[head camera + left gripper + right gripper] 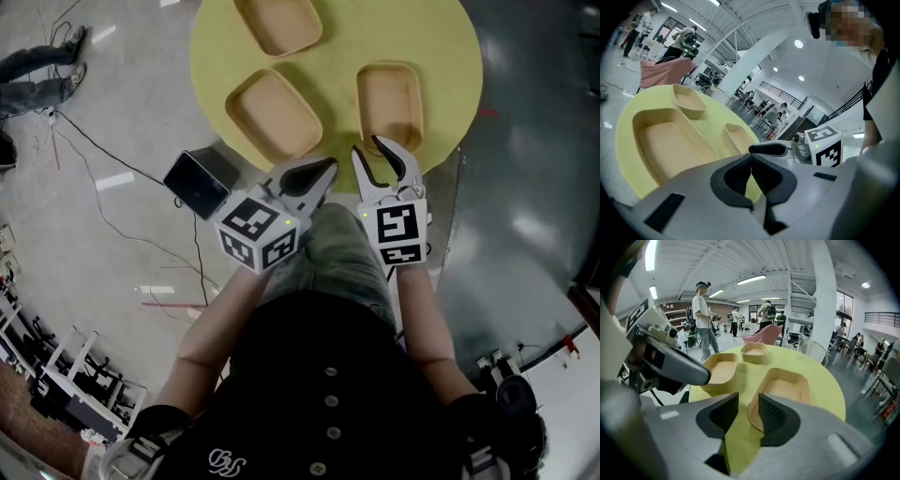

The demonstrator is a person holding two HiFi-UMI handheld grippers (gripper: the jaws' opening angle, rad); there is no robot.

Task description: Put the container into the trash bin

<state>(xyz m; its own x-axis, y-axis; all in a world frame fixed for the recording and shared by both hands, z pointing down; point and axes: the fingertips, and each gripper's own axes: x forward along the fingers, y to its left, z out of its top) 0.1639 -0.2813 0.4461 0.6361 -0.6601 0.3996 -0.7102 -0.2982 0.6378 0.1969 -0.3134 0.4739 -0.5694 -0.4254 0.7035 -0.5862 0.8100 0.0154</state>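
Three tan containers lie on the round yellow table (pixel 347 47): one near left (pixel 274 112), one near right (pixel 389 103) and one at the far edge (pixel 278 23). A dark open-topped bin (pixel 199 181) stands on the floor by the table's near-left edge. My left gripper (pixel 328 169) hangs at the table's near edge, its jaws shut with nothing in them (pixel 751 157). Just to its right my right gripper (pixel 367 146) is open, with a bare gap between its pads (pixel 748 401). It points at the near-right container (pixel 780 390) without touching it.
Cables (pixel 103 150) run over the grey floor left of the table. A person's legs (pixel 37 66) show at the top left, and metal racks (pixel 56 375) at the bottom left. Other people (pixel 704 315) stand well behind the table.
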